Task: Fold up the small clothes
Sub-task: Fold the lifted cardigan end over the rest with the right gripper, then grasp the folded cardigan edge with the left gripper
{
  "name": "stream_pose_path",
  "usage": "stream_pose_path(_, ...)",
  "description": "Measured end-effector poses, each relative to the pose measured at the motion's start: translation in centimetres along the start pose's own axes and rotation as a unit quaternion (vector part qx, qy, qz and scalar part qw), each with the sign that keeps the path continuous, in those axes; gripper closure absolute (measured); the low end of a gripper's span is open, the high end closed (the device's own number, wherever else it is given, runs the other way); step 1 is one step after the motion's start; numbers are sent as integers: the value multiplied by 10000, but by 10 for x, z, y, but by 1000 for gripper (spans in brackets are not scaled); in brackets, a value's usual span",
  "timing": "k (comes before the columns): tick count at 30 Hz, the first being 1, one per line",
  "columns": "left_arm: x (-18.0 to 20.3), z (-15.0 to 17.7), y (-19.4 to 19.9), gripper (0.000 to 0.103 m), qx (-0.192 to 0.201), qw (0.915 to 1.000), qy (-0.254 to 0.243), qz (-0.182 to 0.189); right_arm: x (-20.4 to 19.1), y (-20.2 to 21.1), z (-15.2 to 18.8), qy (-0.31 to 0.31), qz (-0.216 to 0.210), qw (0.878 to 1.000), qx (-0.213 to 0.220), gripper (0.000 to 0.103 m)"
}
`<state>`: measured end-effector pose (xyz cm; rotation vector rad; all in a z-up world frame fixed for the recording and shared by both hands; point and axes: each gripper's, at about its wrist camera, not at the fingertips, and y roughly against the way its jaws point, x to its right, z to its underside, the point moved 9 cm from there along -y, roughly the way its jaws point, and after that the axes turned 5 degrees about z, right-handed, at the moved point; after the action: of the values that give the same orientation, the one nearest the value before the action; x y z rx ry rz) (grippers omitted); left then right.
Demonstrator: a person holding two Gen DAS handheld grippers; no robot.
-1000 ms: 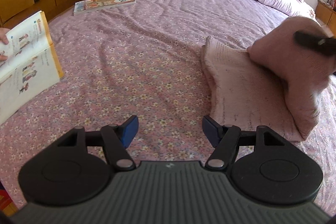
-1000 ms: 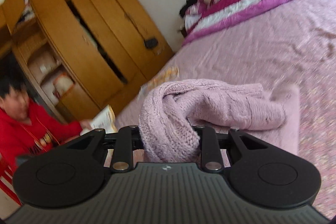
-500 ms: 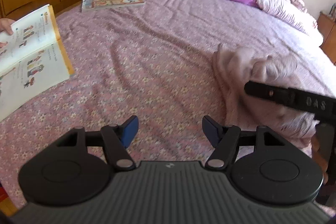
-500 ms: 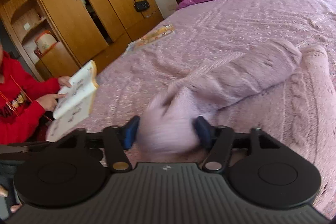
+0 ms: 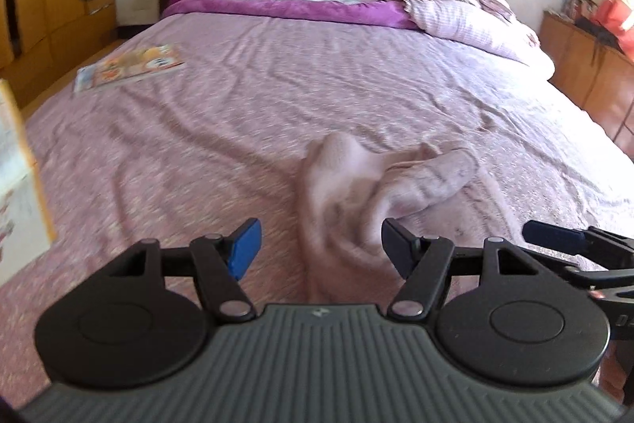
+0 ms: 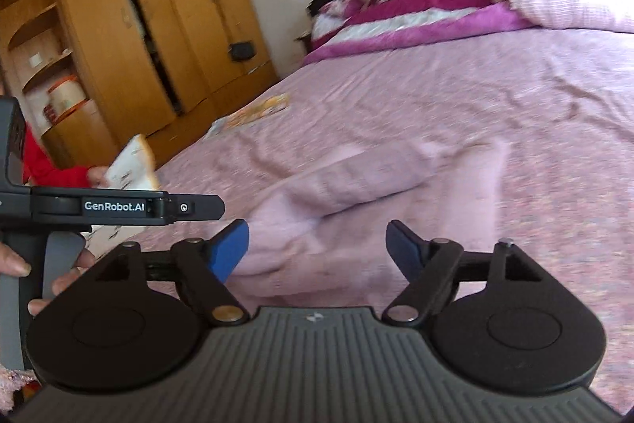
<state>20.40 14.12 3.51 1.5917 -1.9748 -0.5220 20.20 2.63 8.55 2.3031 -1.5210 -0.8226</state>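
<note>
Having released sweater (image 6: 356, 193), right gripper (image 6: 317, 252) fingers now spread.

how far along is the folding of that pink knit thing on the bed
Early. Done: one sleeve lies folded across the pink knit sweater on the bed. In hand: nothing; the left gripper and right gripper are both open above it. Left: the body is bunched, so smoothing and final folds remain.

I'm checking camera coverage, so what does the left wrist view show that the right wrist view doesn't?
Only the left wrist view shows the wooden cabinet right of the bed. Only the right wrist view shows the wardrobe shelves and a red sleeve holding an open book. Both show the pink sweater on the bed sheet, the magazine, and open tongs.
</note>
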Motion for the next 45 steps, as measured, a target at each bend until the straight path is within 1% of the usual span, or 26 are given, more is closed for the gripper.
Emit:
stream_pose_path(5,33,-9,-34,34,-132,9980,-593,201,45,3,2,-593,320,9977,35,18)
stream_pose_path(9,56,-8,-62,34,-243,9934,-1073,313,67,1,10,-917,413,9949,47,17)
stream_pose_path(12,65,-7,-80,34,-306,9914,-1237,301,78,-5,17,-1067,474,9932,46,16)
stream_pose_path(16,67,-7,-97,36,-231,9906,-1343,99,88,-10,24,-1228,518,9911,13,15)
stream_pose_path(17,66,-8,-98,53,-152,9910,-1325,121,90,-11,25,-1259,513,9907,6,15)
stream_pose_path(18,65,-9,-99,86,-110,9916,-1273,206,91,-13,25,-1289,503,9904,8,15)
stream_pose_path(19,63,-9,-100,90,-138,9927,-1156,318,91,-14,26,-1316,485,9901,15,15)
stream_pose_path(21,55,-16,-96,91,-29,9958,-844,360,92,-16,25,-1365,404,9898,27,15)
stream_pose_path(23,41,-29,-85,91,277,9975,-626,154,88,-16,23,-1460,268,9889,112,15)
stream_pose_path(25,22,-39,-79,91,465,9983,-338,65,79,-16,22,-1521,17,9882,186,15)
stream_pose_path(27,1,-41,-84,91,408,9992,-7,20,68,-20,23,-1463,-129,9890,172,15)
stream_pose_path(29,-18,-35,-94,91,201,9993,305,-39,58,-24,24,-1312,-142,9911,161,14)
stream_pose_path(31,-27,-25,-103,91,2,9991,418,-59,50,-27,25,-1122,-79,9935,176,13)
stream_pose_path(34,-33,-13,-112,87,-122,9989,423,-142,42,-29,25,-995,-88,9949,157,12)
stream_pose_path(35,-35,-12,-113,83,-143,9987,443,-185,40,-29,25,-964,-93,9952,150,12)
stream_pose_path(36,-38,-10,-112,75,-144,9985,472,-230,40,-28,24,-945,-89,9954,139,12)
stream_pose_path(37,-40,-11,-112,71,-165,9983,466,-298,41,-29,23,-960,-85,9953,125,12)
stream_pose_path(38,-41,-11,-111,63,-178,9981,451,-369,42,-29,23,-995,-96,9949,117,12)
stream_pose_path(39,-43,-11,-109,57,-192,9980,449,-413,45,-30,23,-1036,-109,9945,110,12)
stream_pose_path(40,-44,-11,-107,55,-218,9978,469,-422,47,-30,23,-1071,-113,9941,103,12)
stream_pose_path(43,-45,-8,-97,50,-318,9971,628,-272,52,-28,21,-1180,-150,9929,93,12)
stream_pose_path(45,-46,-4,-92,38,-474,9956,803,-92,57,-26,18,-1330,-184,9909,113,10)
